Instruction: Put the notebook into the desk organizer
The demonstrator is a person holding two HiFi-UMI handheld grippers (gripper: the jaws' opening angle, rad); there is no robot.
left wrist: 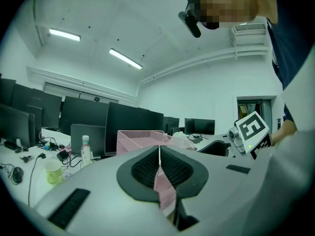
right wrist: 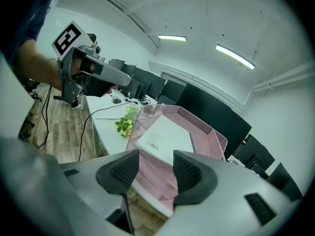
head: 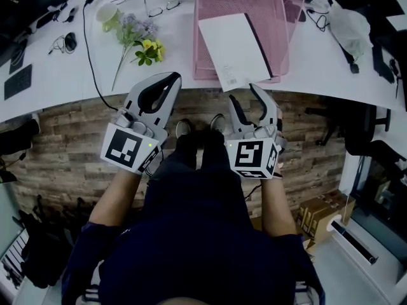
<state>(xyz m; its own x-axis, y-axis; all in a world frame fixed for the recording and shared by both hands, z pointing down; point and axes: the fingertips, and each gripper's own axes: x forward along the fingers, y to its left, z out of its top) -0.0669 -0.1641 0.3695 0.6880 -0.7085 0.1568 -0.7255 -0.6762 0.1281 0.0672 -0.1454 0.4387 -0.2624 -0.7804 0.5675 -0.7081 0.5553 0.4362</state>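
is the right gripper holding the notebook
No, the right gripper has its jaws apart with nothing gripped between them, and the notebook lies on the pink organizer.

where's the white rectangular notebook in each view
Head view: white rectangular notebook at top centre, lying in the pink mesh desk organizer.
Left gripper view: notebook not visible.
Right gripper view: notebook at centre of frame.
Shared landmark: that organizer, seen in all three views.
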